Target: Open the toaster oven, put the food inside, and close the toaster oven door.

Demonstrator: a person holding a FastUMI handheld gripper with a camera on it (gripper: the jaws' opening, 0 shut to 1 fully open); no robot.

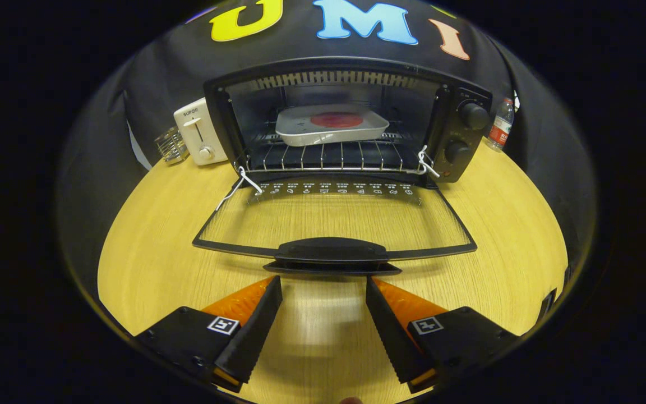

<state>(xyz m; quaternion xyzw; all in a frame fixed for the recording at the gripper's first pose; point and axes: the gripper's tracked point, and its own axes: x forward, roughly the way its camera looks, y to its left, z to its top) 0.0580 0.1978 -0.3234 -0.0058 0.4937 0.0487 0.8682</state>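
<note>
Wooden worktop (160, 264); tray (331, 124) already inside toaster oven (351, 120); our hand-held gripper (323, 286), fingers apart, nears door handle (331, 251) to close.

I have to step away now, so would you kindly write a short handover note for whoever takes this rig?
Gripper: open, holding nothing, fingers just short of the door handle.
Toaster oven: door folded fully down over the wooden table.
Food: white dish with a red item sits on the wire rack inside.
Done: opened, food loaded.
Left: lift the door by its handle and shut it.
</note>
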